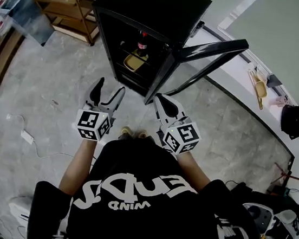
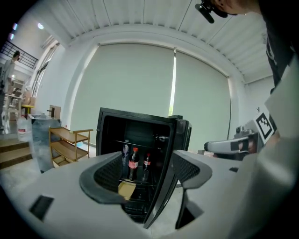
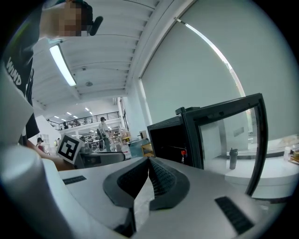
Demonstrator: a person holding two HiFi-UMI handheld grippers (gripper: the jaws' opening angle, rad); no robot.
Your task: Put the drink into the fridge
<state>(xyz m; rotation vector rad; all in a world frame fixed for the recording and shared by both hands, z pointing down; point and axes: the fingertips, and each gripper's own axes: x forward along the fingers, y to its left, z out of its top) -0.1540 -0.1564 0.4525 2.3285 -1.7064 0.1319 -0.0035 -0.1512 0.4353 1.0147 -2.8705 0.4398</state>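
Mini fridge (image 1: 153, 5) stood on the floor (image 1: 57, 76) with its door (image 1: 216, 49) swung open; a red-capped cola bottle (image 1: 142, 44) stood upright inside. Before it, the left hand-held gripper (image 1: 111, 87) was released and empty, while the right hand-held gripper (image 1: 162, 99) was clenched on nothing.

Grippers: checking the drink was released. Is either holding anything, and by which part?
Nothing is held. The left gripper has jaws apart, empty; the right gripper has jaws shut on nothing. A cola bottle stands inside the fridge.
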